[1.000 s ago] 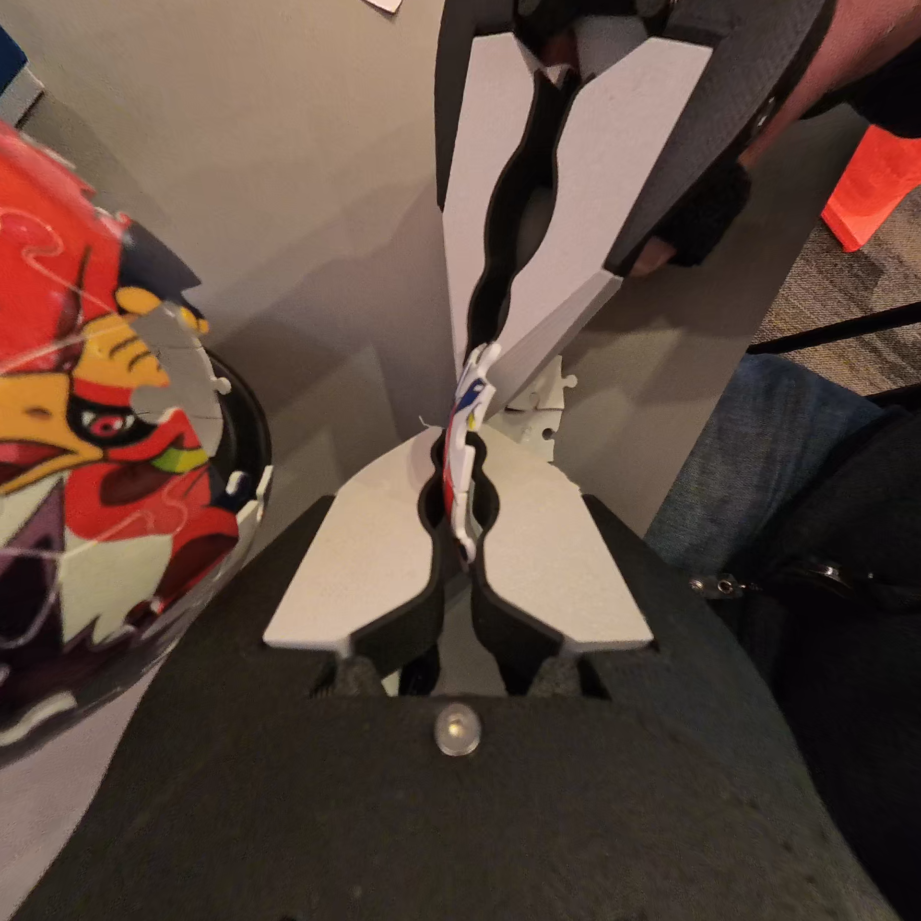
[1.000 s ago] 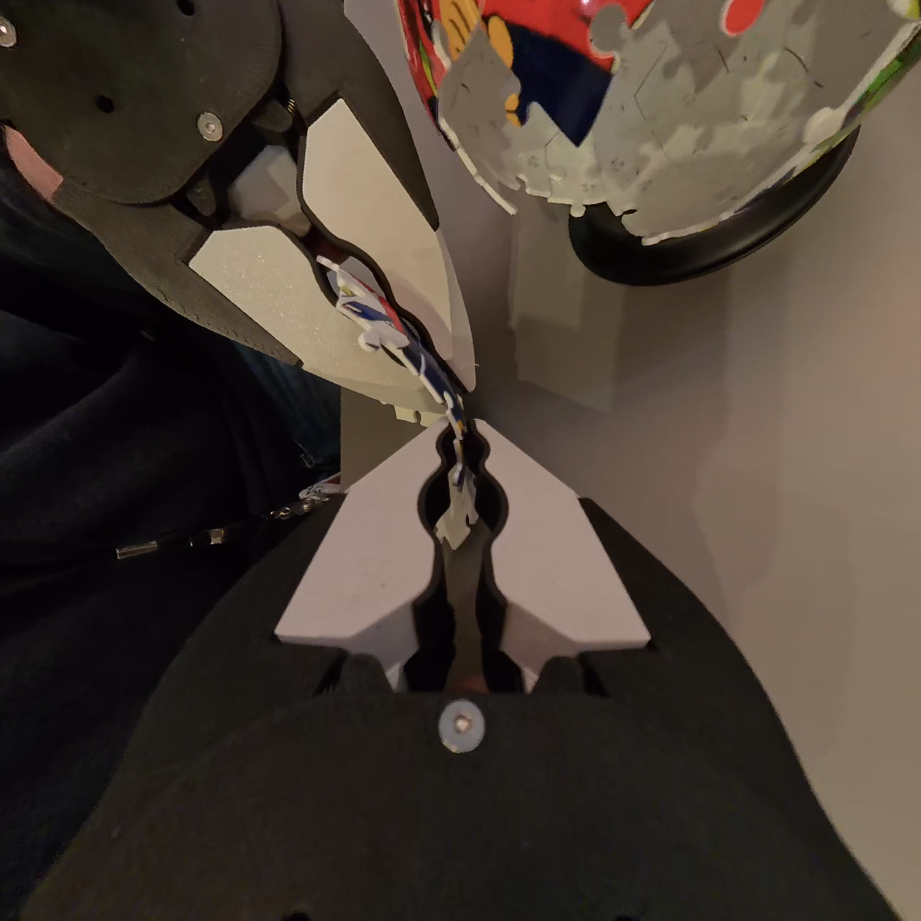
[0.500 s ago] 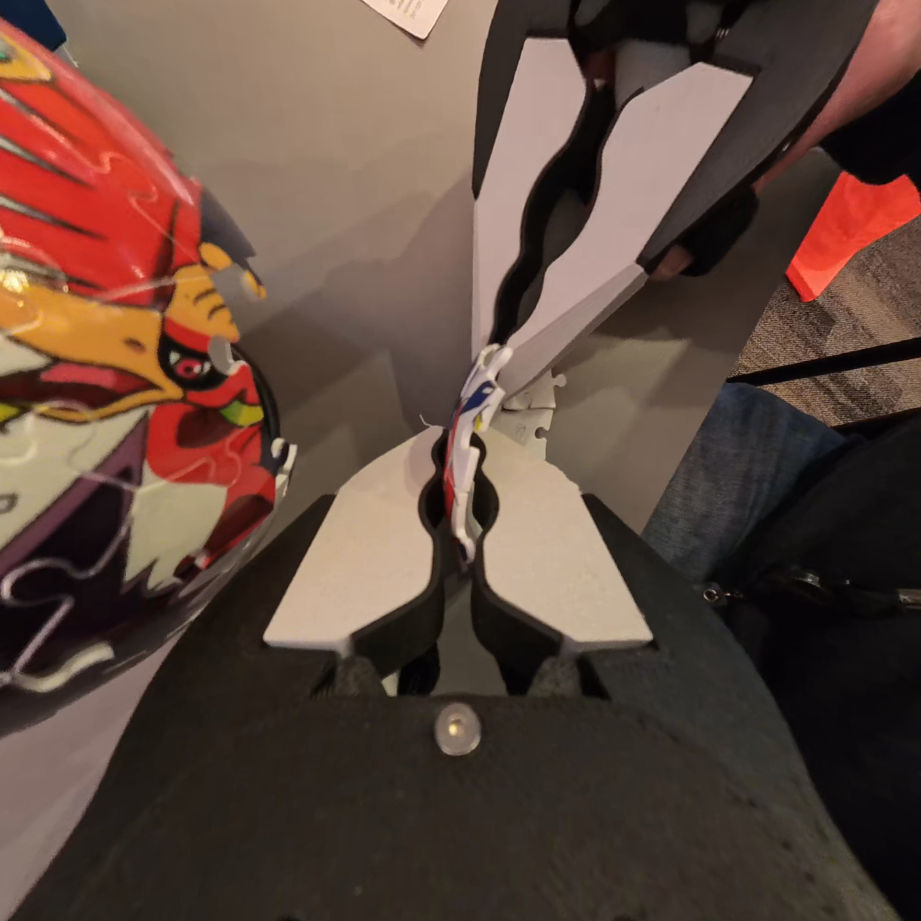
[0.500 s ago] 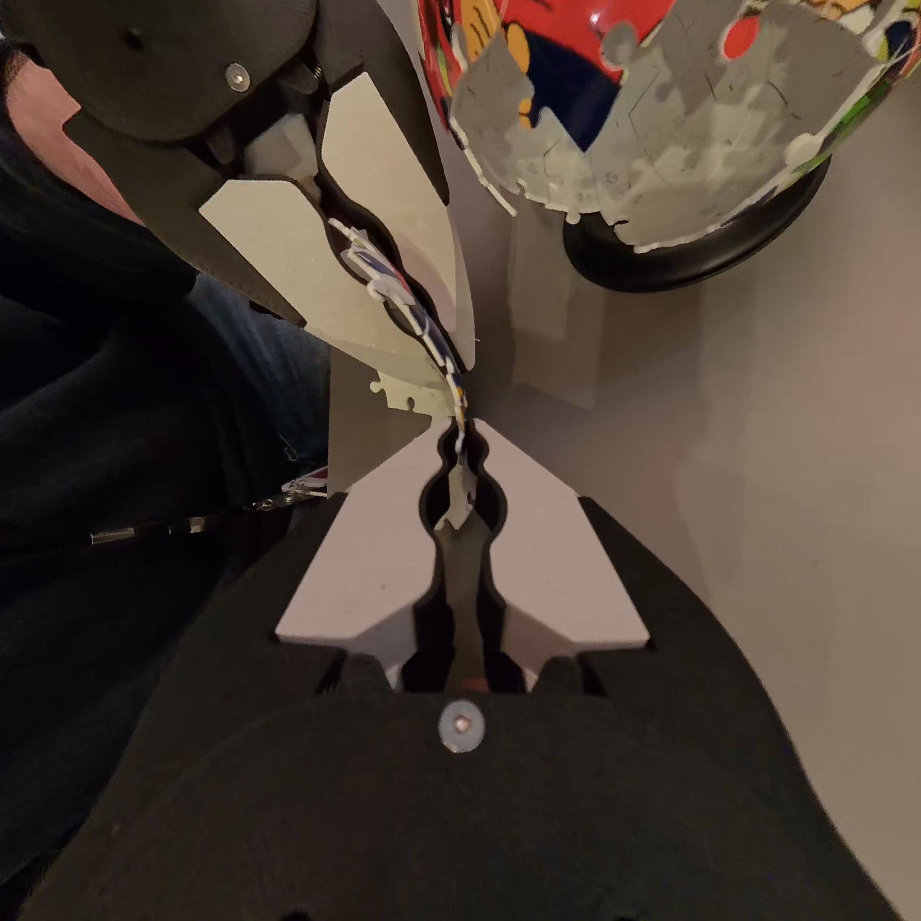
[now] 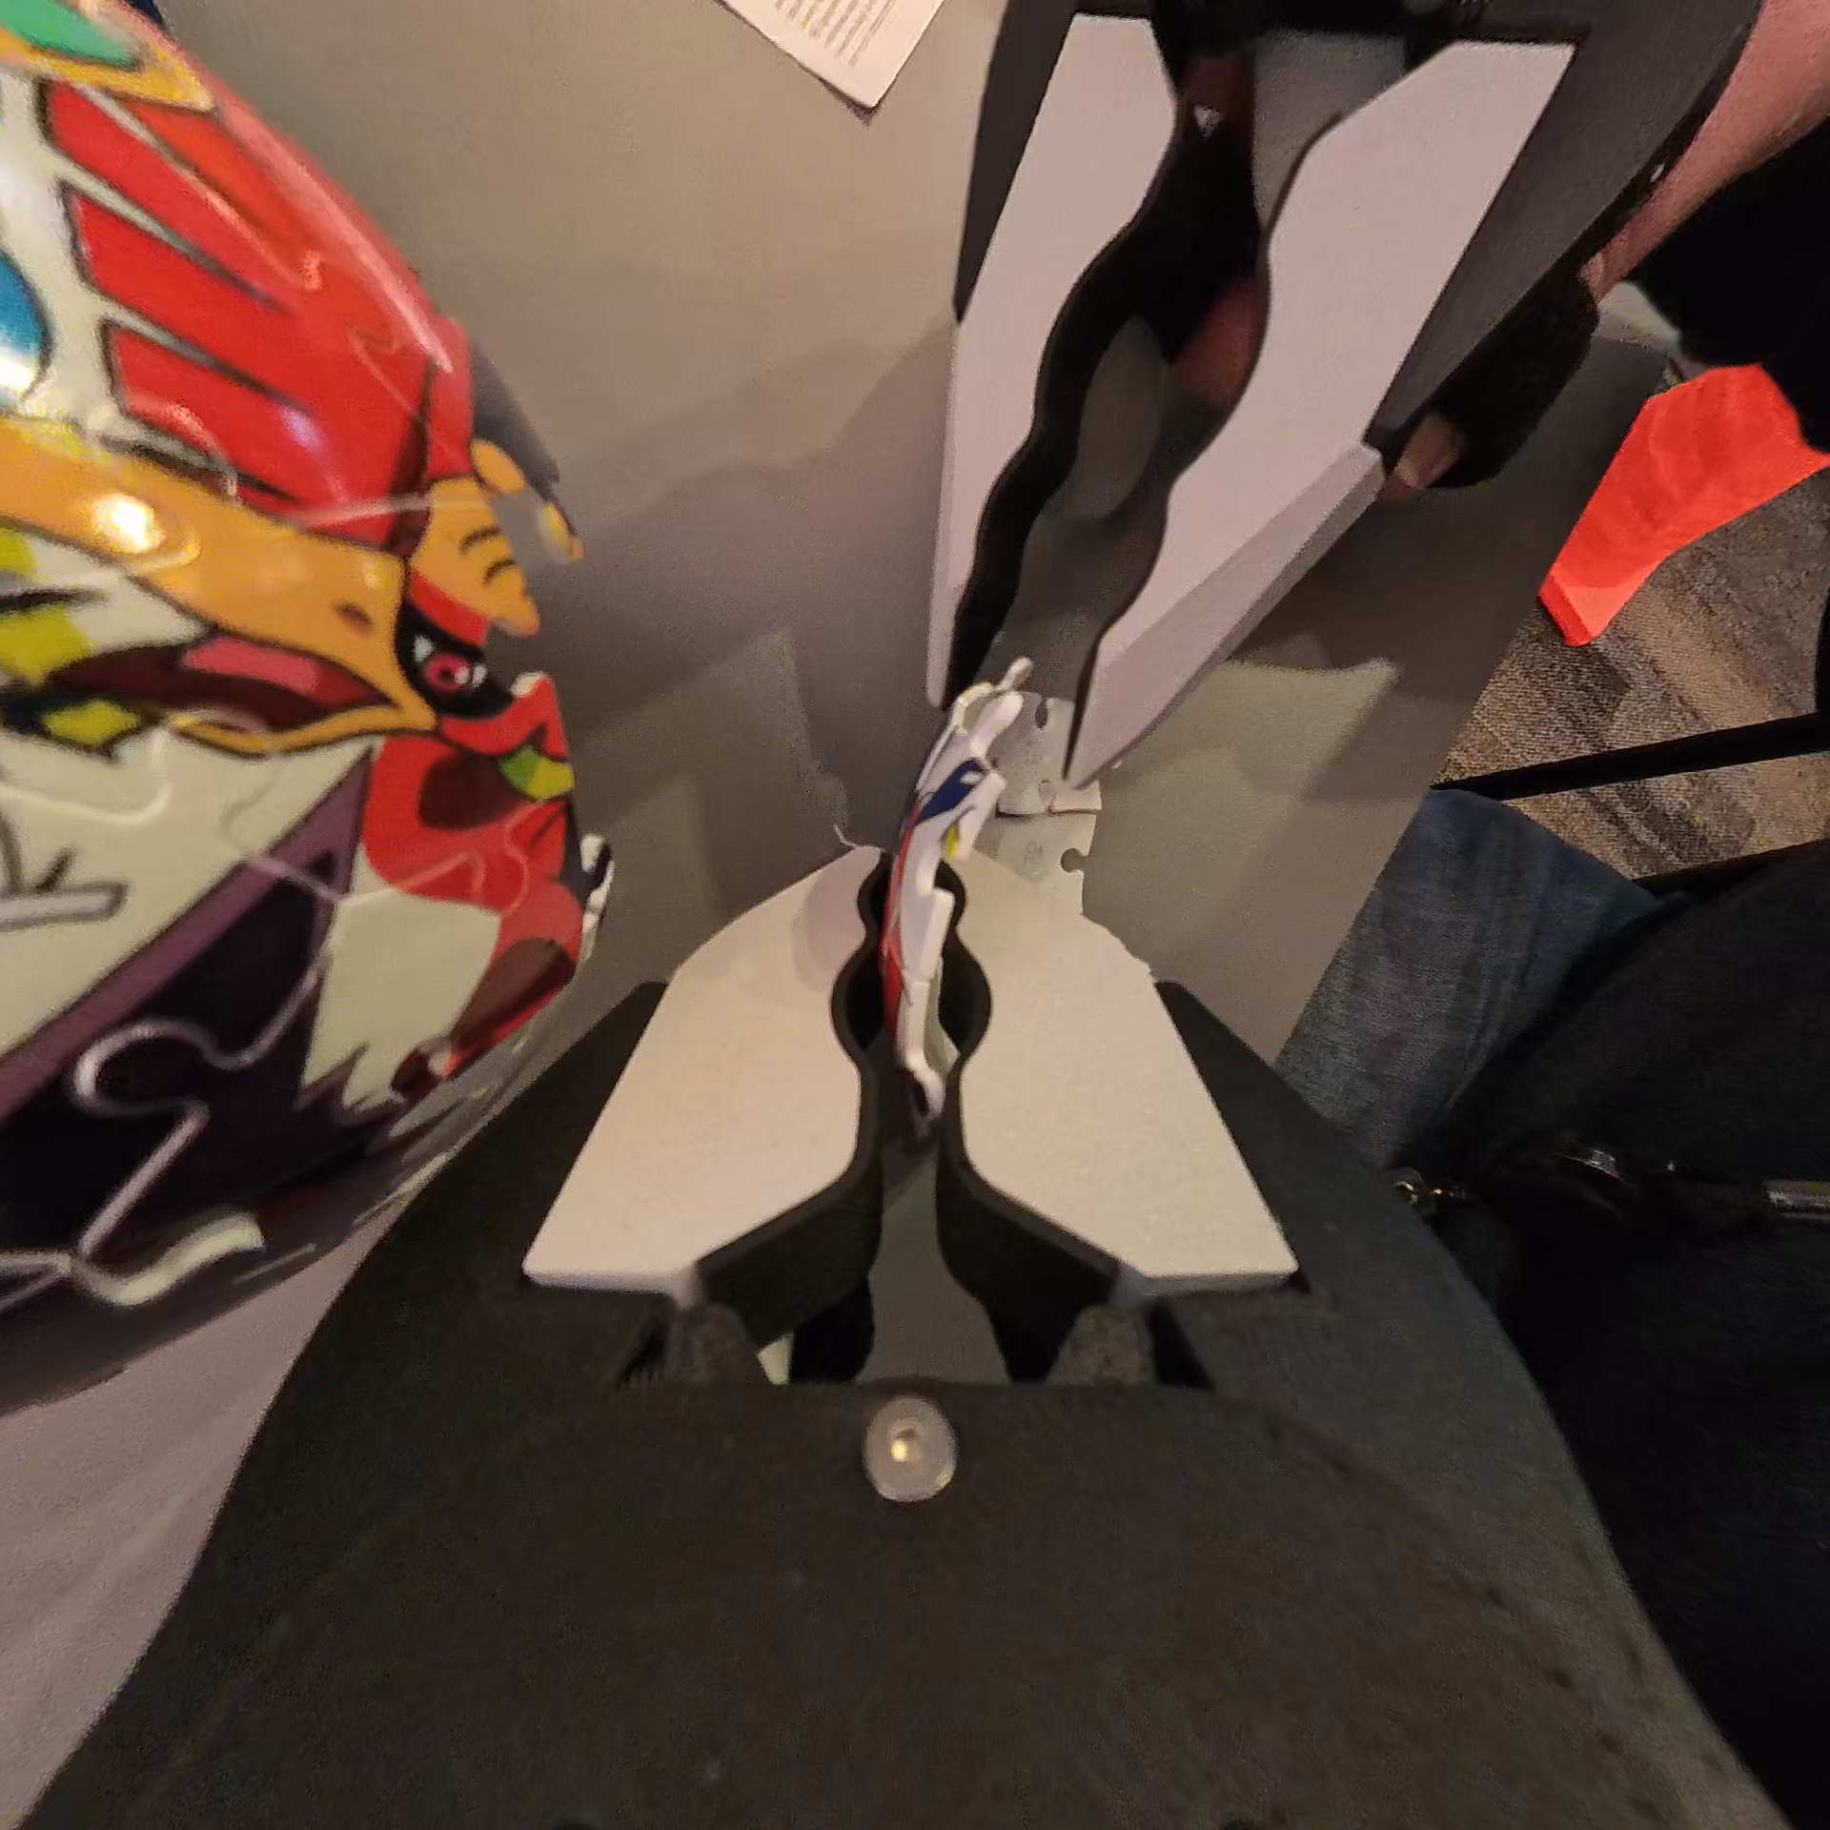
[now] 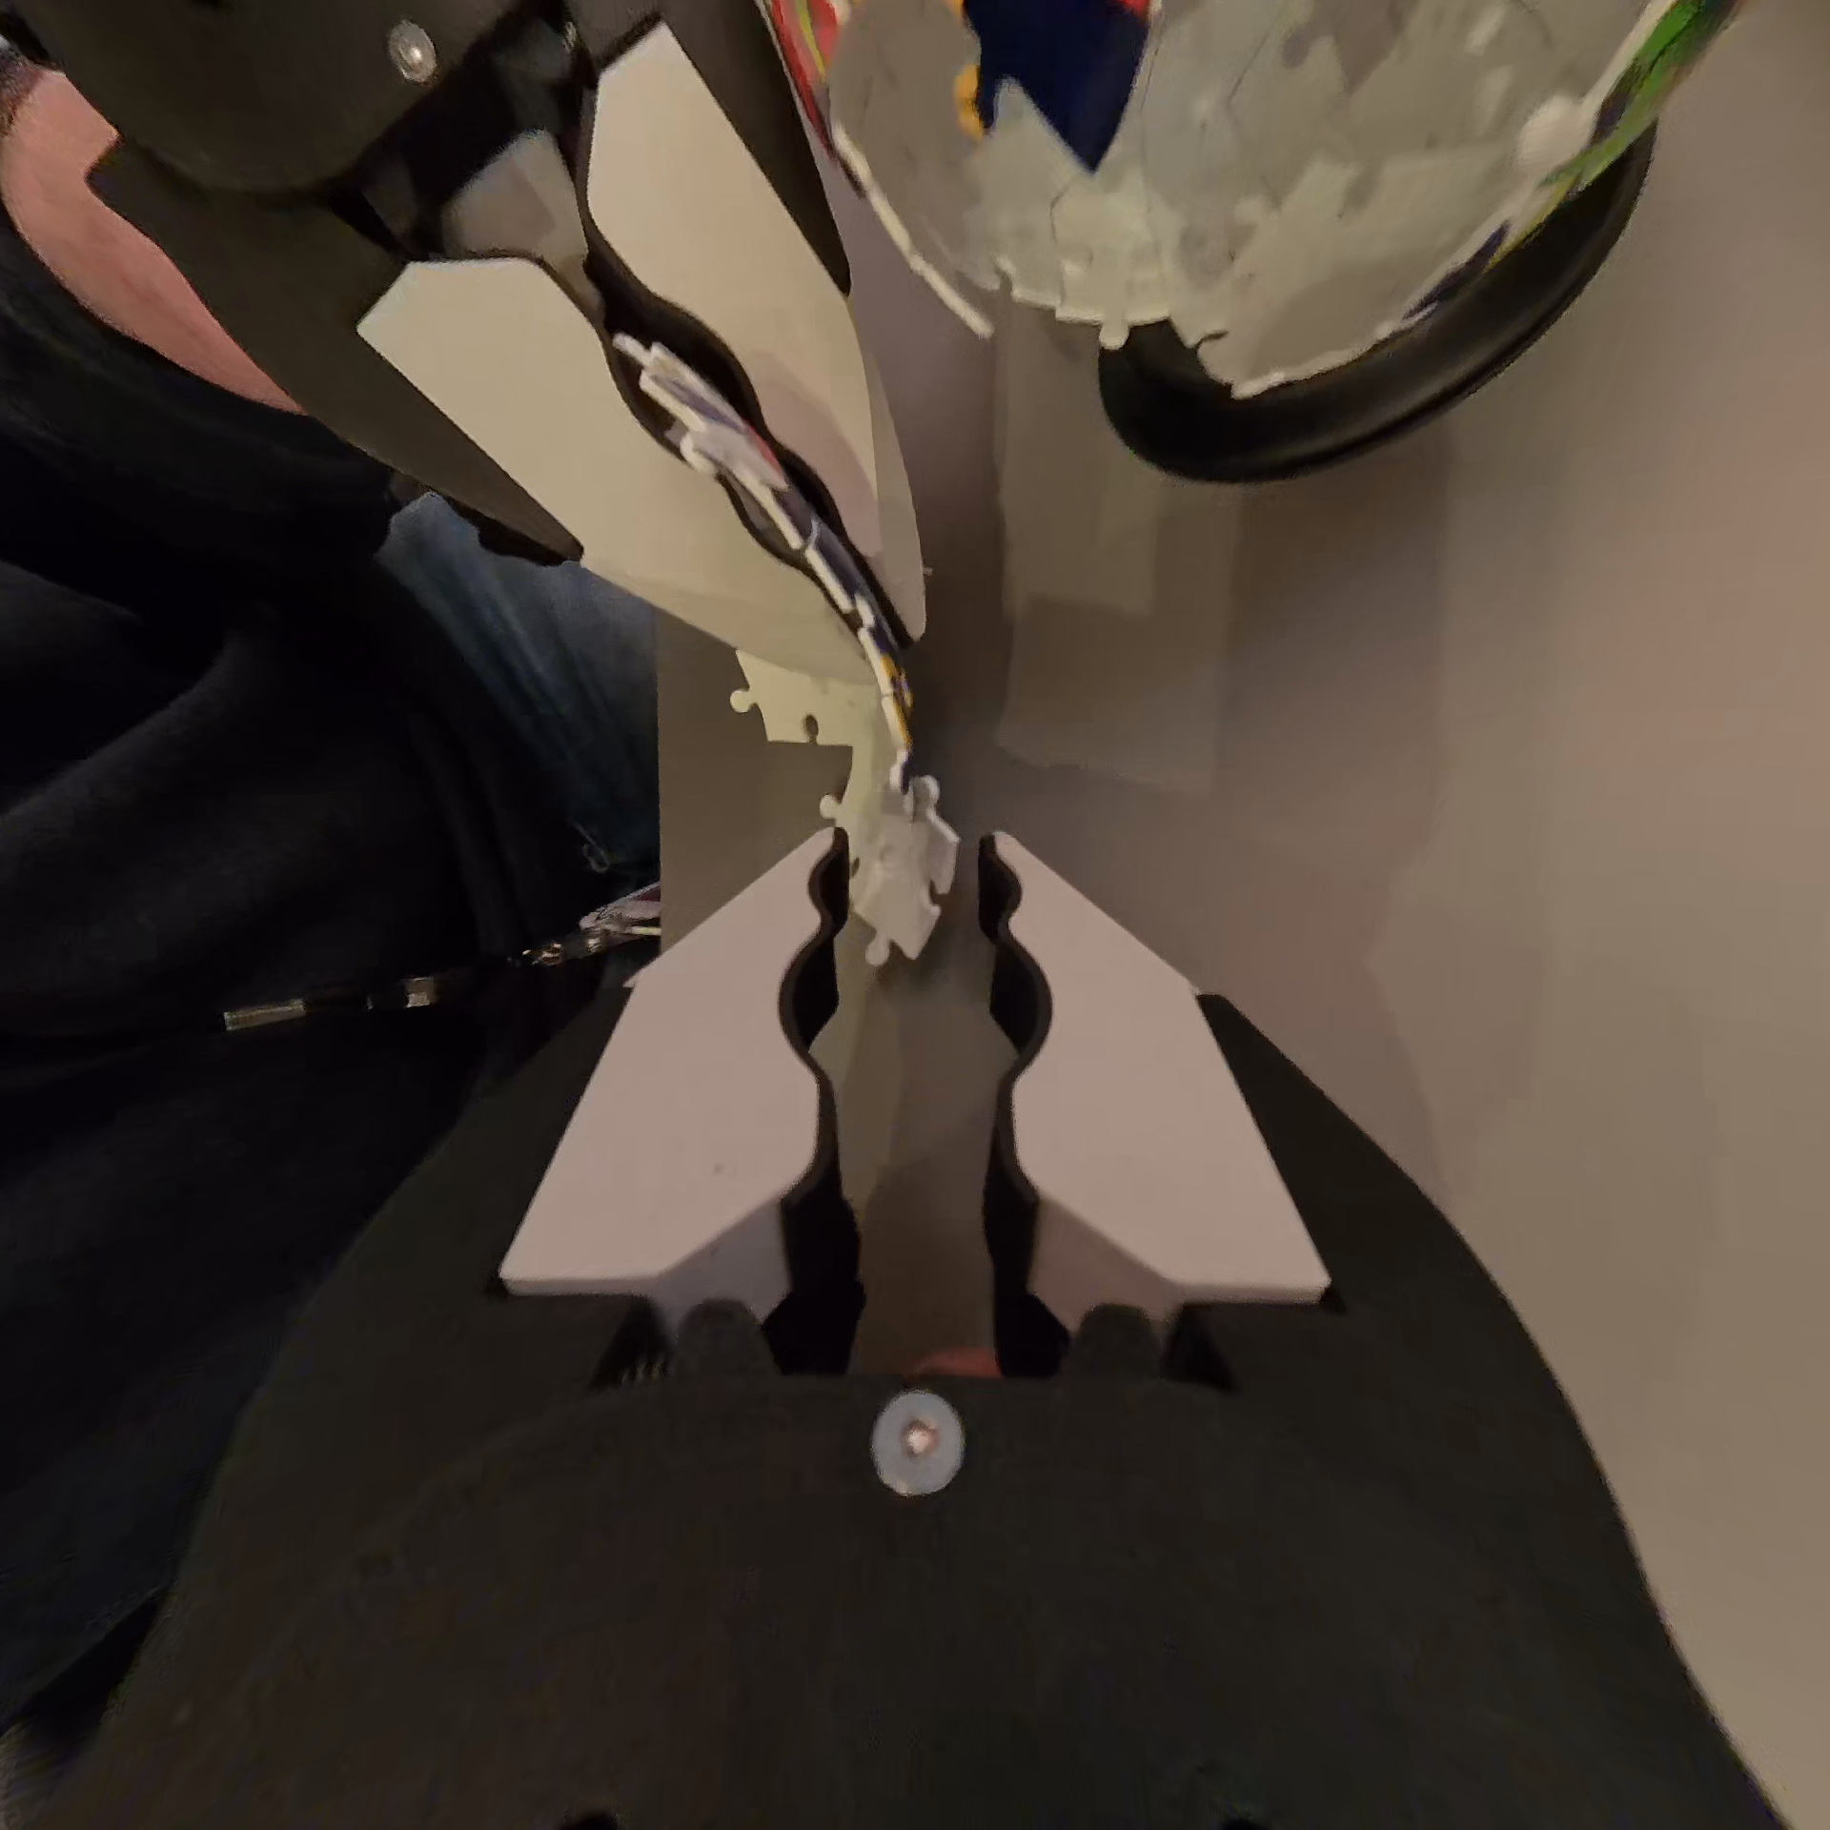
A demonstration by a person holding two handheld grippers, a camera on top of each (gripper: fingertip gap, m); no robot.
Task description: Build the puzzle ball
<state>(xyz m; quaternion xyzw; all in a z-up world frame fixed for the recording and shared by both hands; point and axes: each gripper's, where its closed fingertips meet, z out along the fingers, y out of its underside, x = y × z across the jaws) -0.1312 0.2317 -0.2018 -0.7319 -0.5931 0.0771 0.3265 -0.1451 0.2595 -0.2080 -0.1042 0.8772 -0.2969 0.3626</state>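
In the left wrist view, the partly built puzzle ball (image 5: pixel 248 693) is seen at nine o'clock on the grey counter (image 5: pixel 693 297). At centre, a strip of joined pieces (image 5: pixel 926 931) is gripped by the left gripper (image 5: pixel 916 951). At one o'clock, the right gripper (image 5: pixel 1030 713) is spread open around the strip's far end.
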